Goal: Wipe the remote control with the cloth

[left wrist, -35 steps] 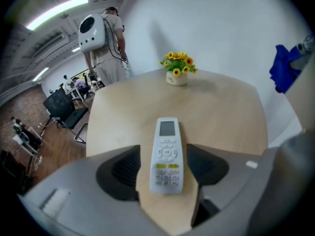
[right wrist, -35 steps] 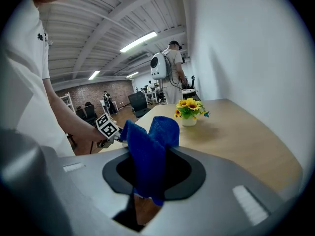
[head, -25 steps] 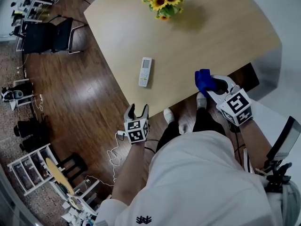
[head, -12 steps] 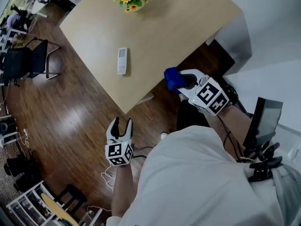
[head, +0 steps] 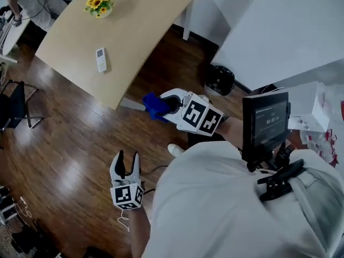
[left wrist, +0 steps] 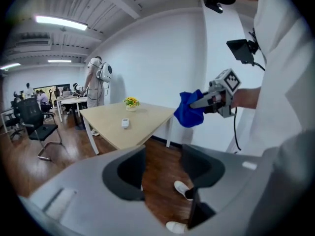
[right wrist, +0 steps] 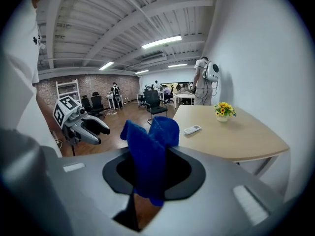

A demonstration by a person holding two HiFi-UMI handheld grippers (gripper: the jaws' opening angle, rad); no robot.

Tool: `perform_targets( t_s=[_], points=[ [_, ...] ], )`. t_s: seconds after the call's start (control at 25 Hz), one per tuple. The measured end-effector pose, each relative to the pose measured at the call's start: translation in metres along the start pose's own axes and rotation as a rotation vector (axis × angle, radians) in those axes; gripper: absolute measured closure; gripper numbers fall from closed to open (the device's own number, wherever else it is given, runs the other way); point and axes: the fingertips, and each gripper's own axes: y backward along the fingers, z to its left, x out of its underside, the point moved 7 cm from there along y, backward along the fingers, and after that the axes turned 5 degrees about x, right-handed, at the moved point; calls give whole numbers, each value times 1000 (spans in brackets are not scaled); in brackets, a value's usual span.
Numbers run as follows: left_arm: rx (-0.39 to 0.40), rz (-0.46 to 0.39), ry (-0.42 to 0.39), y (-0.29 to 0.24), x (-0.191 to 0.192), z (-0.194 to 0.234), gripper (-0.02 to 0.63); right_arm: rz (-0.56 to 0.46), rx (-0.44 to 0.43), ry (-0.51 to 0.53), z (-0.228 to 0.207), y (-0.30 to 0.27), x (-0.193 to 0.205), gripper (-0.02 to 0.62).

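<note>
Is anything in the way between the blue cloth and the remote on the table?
Nothing I can see. The right gripper holds the cloth over the floor, off the table. The remote lies alone on bare wood, and the flowers stand beyond it.

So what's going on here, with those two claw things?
A person stands back from the table with a gripper in each hand. The right gripper is clamped on a blue cloth. The left gripper holds nothing, and its jaws are closing. The remote control lies on the table, well away from the cloth.
</note>
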Motion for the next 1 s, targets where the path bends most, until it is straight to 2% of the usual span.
perform_targets(
  t_s=[0.2,0.44,0.6,0.72,0.84,1.0],
  points=[
    [-22,-27,7,15,11,-17,362,-28,24,44,25,34,-2,506],
    [-3,-98,46,7,-2,-56,363,-31,35,128,29,79,-5,506],
    [22,-129,4,-13,-23,-95,377,-45,35,123,18,116,4,506],
    [-3,-144,-33,-13,-34,-98,431,-40,37,125,19,120,6,506],
    [-5,-168,-23,-14,-40,-103,431,-37,44,134,16,124,10,506],
    [1,-151,-32,-10,-40,-110,434,-38,44,139,17,128,12,506]
  ],
)
